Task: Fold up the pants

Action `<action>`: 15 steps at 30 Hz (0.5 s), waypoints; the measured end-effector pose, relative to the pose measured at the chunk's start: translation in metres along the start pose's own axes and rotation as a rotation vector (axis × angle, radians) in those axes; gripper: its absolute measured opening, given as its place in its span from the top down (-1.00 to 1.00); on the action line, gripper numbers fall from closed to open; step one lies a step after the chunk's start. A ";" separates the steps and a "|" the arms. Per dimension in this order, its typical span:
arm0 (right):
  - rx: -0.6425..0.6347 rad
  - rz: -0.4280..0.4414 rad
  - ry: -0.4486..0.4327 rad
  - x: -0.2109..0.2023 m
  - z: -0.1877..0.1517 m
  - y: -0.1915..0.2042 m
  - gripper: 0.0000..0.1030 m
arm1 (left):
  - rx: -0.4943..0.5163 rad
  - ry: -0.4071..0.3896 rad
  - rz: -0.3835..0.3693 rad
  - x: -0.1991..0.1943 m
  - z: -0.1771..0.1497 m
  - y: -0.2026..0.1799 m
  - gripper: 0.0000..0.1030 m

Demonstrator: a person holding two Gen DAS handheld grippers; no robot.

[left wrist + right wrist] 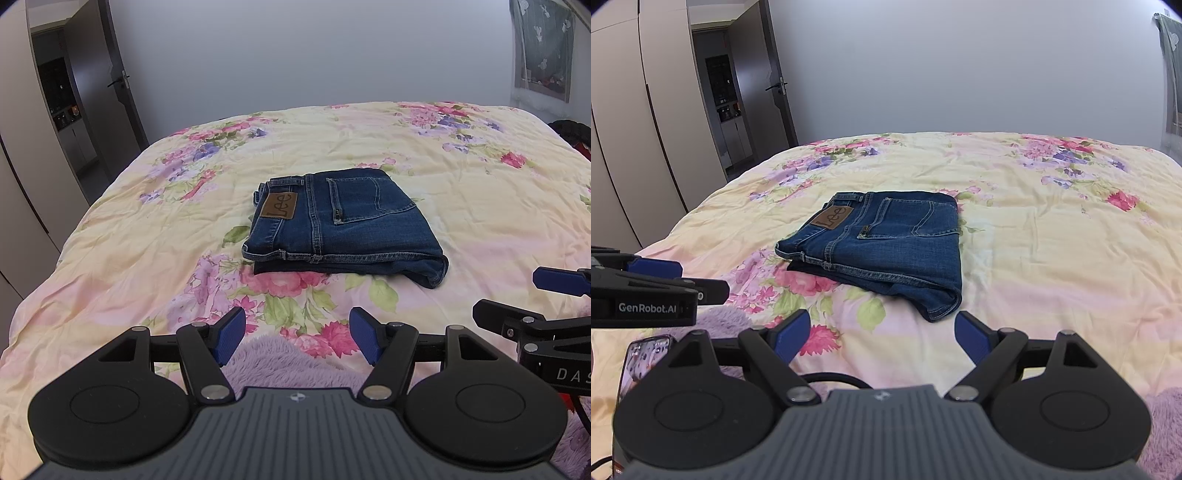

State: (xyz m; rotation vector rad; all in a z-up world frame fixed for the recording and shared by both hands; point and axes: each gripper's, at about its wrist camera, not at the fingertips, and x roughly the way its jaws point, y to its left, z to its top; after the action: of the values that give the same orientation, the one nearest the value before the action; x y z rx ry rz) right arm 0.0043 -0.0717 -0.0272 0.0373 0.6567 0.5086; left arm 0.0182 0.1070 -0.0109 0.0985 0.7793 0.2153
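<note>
Blue jeans (343,225) lie folded into a compact stack in the middle of the flowered bedspread (147,258), back pocket and brown Lee patch facing up. They also show in the right wrist view (886,243). My left gripper (297,338) is open and empty, hovering above the bed's near side, short of the jeans. My right gripper (881,336) is open and empty, just short of the jeans' near corner. Each gripper shows at the edge of the other's view, the right one (546,295) and the left one (657,284).
A fuzzy purple blanket (291,362) lies at the bed's near edge under the grippers. A phone (639,360) and a black cable (831,378) lie near it. Wardrobes (635,147) and an open door (768,81) stand left. A wall is behind the bed.
</note>
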 end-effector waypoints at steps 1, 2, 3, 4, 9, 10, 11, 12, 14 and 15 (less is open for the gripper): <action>-0.001 0.000 0.001 0.000 0.000 0.000 -0.58 | -0.001 0.000 -0.002 0.000 0.000 0.000 -0.47; -0.001 0.000 0.001 0.000 0.000 0.000 -0.58 | -0.003 0.001 -0.005 -0.001 0.000 0.000 -0.47; -0.001 0.000 0.002 0.000 0.000 0.000 -0.58 | -0.005 0.000 -0.007 -0.001 0.000 -0.001 -0.47; -0.001 0.000 0.002 -0.001 0.000 0.000 -0.58 | -0.007 -0.002 -0.010 -0.002 0.000 0.000 -0.47; -0.002 0.000 0.001 -0.001 0.000 0.000 -0.58 | -0.015 -0.011 -0.018 -0.003 0.002 0.002 -0.47; -0.001 0.000 0.002 -0.001 0.000 0.000 -0.58 | -0.016 -0.013 -0.021 -0.003 0.002 0.002 -0.47; -0.001 -0.001 0.002 -0.001 0.000 0.000 -0.58 | -0.015 -0.015 -0.023 -0.003 0.001 0.002 -0.47; -0.001 -0.001 0.001 -0.001 0.000 0.000 -0.58 | -0.013 -0.018 -0.022 -0.004 0.002 0.002 -0.47; 0.001 -0.004 0.001 -0.001 0.001 -0.001 -0.58 | -0.006 -0.020 -0.015 -0.003 0.001 0.000 -0.47; 0.002 -0.004 0.001 -0.001 0.001 -0.001 -0.58 | -0.002 -0.020 -0.011 -0.003 0.001 0.000 -0.47</action>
State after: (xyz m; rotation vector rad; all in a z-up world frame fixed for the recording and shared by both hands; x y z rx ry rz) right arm 0.0045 -0.0732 -0.0258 0.0376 0.6577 0.5040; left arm 0.0169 0.1060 -0.0079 0.0945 0.7591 0.2040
